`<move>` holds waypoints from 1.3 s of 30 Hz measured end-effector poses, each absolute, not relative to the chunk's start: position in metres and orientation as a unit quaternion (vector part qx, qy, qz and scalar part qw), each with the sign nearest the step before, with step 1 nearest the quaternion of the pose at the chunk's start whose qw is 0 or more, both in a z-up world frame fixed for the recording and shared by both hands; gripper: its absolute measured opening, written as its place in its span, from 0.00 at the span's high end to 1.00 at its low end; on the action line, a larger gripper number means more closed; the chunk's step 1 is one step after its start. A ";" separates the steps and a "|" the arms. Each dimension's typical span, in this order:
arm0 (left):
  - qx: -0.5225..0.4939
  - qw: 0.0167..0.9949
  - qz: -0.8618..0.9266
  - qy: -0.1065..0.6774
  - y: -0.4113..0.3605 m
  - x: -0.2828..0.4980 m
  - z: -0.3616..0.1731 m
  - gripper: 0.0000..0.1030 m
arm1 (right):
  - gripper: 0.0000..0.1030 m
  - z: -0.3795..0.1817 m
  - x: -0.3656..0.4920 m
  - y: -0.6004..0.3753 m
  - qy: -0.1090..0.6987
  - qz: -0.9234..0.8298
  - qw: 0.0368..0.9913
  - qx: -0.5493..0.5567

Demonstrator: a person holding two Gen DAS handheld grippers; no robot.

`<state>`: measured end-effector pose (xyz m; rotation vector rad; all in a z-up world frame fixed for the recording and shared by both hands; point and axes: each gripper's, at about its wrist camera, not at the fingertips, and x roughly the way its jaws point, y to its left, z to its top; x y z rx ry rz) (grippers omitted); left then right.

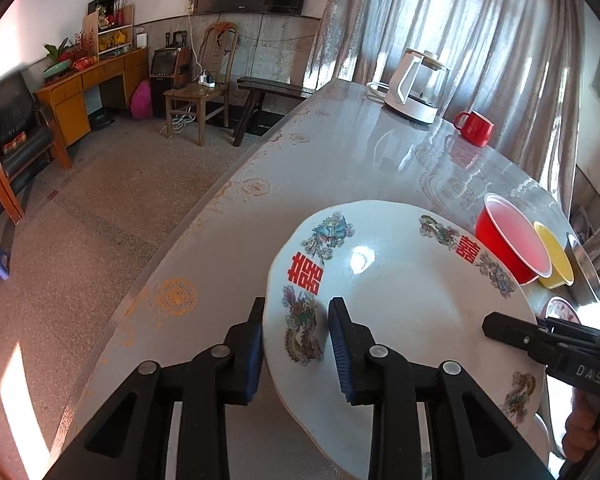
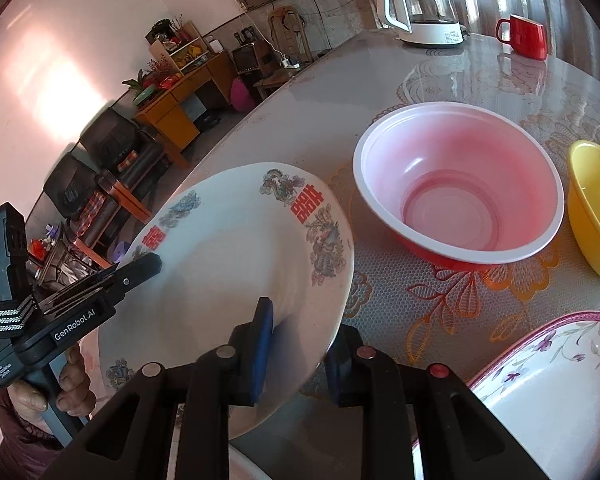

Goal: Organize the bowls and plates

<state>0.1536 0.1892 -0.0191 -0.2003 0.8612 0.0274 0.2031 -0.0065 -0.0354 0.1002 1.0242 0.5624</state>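
Both grippers angled steeply down at the table [image 1: 340,152] and held one white plate [image 1: 400,300] between them, lifted and tilted above the tabletop. The left gripper [image 1: 296,344] pinched its left rim, pads narrow on the edge. The right gripper [image 2: 300,352] clamped the opposite rim. A red bowl [image 2: 460,184] and a yellow bowl [image 2: 596,208] sat just beyond the plate.
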 end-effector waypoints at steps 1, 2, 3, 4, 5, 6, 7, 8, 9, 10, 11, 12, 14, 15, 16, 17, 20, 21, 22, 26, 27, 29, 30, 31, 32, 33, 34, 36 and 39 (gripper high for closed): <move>-0.093 0.904 0.012 0.417 0.188 0.153 -0.019 0.71 | 0.78 -0.035 0.202 -0.004 0.481 0.265 0.834 0.044; -0.090 0.904 0.012 0.417 0.187 0.151 -0.019 0.71 | 0.78 -0.033 0.202 -0.004 0.481 0.264 0.835 0.043; -0.087 0.906 0.011 0.415 0.186 0.150 -0.018 0.71 | 0.78 -0.032 0.201 -0.003 0.481 0.263 0.836 0.040; -0.083 0.907 0.010 0.412 0.184 0.148 -0.017 0.71 | 0.78 -0.032 0.199 -0.003 0.479 0.263 0.837 0.036; -0.080 0.909 0.008 0.410 0.183 0.147 -0.016 0.71 | 0.78 -0.030 0.200 -0.005 0.477 0.264 0.837 0.036; -0.079 0.909 0.006 0.408 0.182 0.145 -0.015 0.71 | 0.78 -0.030 0.198 -0.006 0.476 0.265 0.837 0.037; -0.078 0.910 0.004 0.407 0.182 0.143 -0.015 0.71 | 0.78 -0.028 0.197 -0.005 0.475 0.266 0.838 0.036; -0.076 0.911 0.003 0.406 0.181 0.142 -0.014 0.71 | 0.78 -0.026 0.196 -0.003 0.473 0.265 0.839 0.034; -0.072 0.912 0.002 0.404 0.180 0.141 -0.014 0.71 | 0.78 -0.025 0.195 -0.002 0.472 0.266 0.840 0.034; -0.069 0.913 0.001 0.402 0.179 0.139 -0.013 0.71 | 0.78 -0.024 0.194 -0.002 0.471 0.265 0.841 0.032; -0.066 0.914 0.000 0.400 0.178 0.138 -0.012 0.71 | 0.78 -0.024 0.193 -0.004 0.470 0.265 0.842 0.030; -0.065 0.914 -0.001 0.400 0.177 0.137 -0.012 0.71 | 0.78 -0.023 0.192 -0.004 0.468 0.265 0.843 0.027; -0.063 0.916 -0.002 0.397 0.176 0.136 -0.010 0.71 | 0.78 -0.023 0.190 -0.005 0.466 0.264 0.844 0.024; -0.063 0.916 -0.004 0.396 0.176 0.135 -0.009 0.71 | 0.78 -0.023 0.189 -0.007 0.465 0.265 0.844 0.026; -0.063 0.917 -0.006 0.395 0.174 0.133 -0.009 0.71 | 0.78 -0.022 0.189 -0.008 0.465 0.266 0.844 0.030; -0.062 0.917 -0.008 0.394 0.173 0.133 -0.009 0.71 | 0.78 -0.022 0.189 -0.009 0.463 0.266 0.845 0.031; -0.066 0.918 -0.013 0.391 0.171 0.131 -0.009 0.71 | 0.78 -0.023 0.189 -0.012 0.462 0.264 0.846 0.036; -0.068 0.918 -0.015 0.391 0.171 0.130 -0.009 0.71 | 0.78 -0.023 0.189 -0.013 0.462 0.263 0.846 0.037; -0.072 0.917 -0.017 0.392 0.172 0.131 -0.009 0.71 | 0.78 -0.023 0.189 -0.014 0.463 0.263 0.846 0.039; -0.075 0.914 -0.019 0.399 0.172 0.136 -0.013 0.70 | 0.79 -0.023 0.189 -0.011 0.462 0.260 0.847 0.036; -0.073 0.913 -0.020 0.401 0.171 0.137 -0.013 0.68 | 0.80 -0.024 0.188 -0.010 0.461 0.260 0.847 0.034; -0.079 0.911 -0.032 0.405 0.171 0.141 -0.015 0.62 | 0.80 -0.024 0.189 -0.009 0.462 0.261 0.847 0.034; -0.084 0.909 -0.032 0.406 0.171 0.144 -0.016 0.62 | 0.80 -0.025 0.189 -0.009 0.462 0.260 0.847 0.034; -0.088 0.909 -0.032 0.406 0.172 0.144 -0.017 0.62 | 0.81 -0.025 0.189 -0.009 0.463 0.259 0.847 0.034; -0.089 0.910 -0.032 0.403 0.172 0.145 -0.017 0.61 | 0.81 -0.026 0.188 -0.009 0.464 0.259 0.847 0.033; -0.088 0.911 -0.032 0.401 0.170 0.145 -0.017 0.61 | 0.81 -0.028 0.188 -0.009 0.465 0.258 0.846 0.033; -0.085 0.913 -0.033 0.399 0.169 0.143 -0.016 0.61 | 0.81 -0.028 0.188 -0.009 0.466 0.258 0.846 0.034; -0.085 0.915 -0.040 0.393 0.169 0.138 -0.016 0.62 | 0.81 -0.028 0.188 -0.010 0.464 0.257 0.847 0.033; -0.094 0.915 -0.059 0.387 0.171 0.131 -0.015 0.62 | 0.81 -0.026 0.182 -0.012 0.458 0.255 0.851 0.029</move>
